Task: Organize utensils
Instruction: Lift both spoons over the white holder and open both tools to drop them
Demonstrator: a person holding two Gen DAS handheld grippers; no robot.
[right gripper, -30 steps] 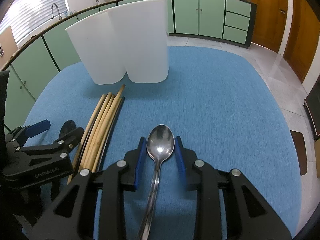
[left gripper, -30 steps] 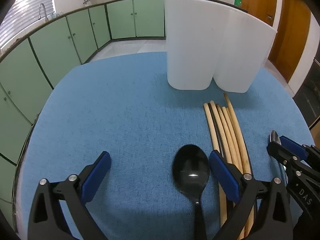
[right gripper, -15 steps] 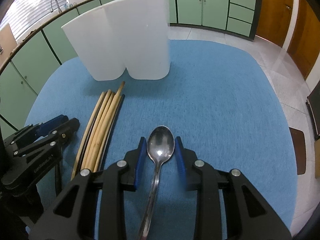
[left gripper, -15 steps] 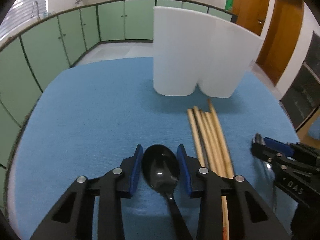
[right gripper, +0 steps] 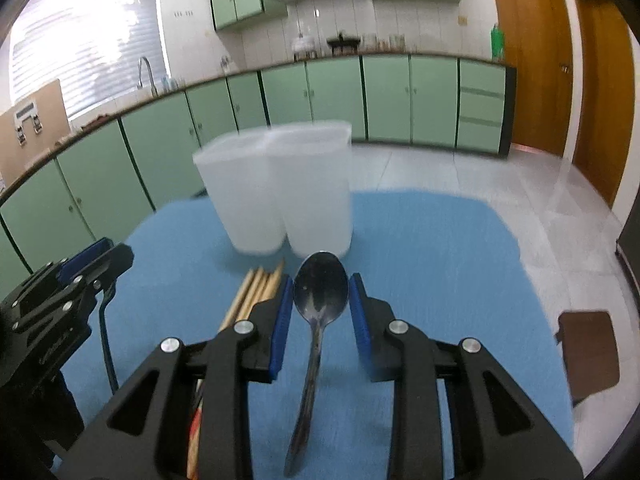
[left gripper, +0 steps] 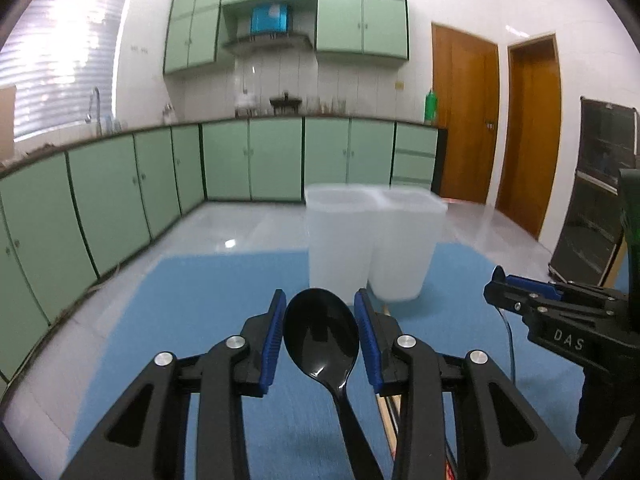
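With both spoons clear of the blue desk (right gripper: pixel 440 240), the sorting looks barely begun. The left claw (left gripper: pixel 320 336) is clamped on a black plastic spoon (left gripper: pixel 320 332), its blue pads pressing the sides of the bowl while the handle runs back under the claw. The right claw (right gripper: pixel 320 304) grips a metal spoon (right gripper: pixel 320 292) the same way, bowl forward between the pads, handle trailing toward the camera. In each view the other claw shows at the edge of the frame, so the two are side by side and near each other.

Ahead of both stands the white twin-compartment holder (right gripper: pixel 280 192), upright on the desk, its two tubs joined. From these angles the insides of the tubs cannot be seen, so whether anything already sits in them I cannot tell; nothing sticks out above the rims. A bundle of wooden chopsticks (right gripper: pixel 256 292) lies flat on the desk between the claws and the holder, one dark stick seemingly among them, tips pointing at the tubs.

My reading: the two spoons are picked up but not yet delivered, and the chopsticks are untouched. What is left is carrying each spoon over a tub, dropping it in, then collecting the chopsticks.
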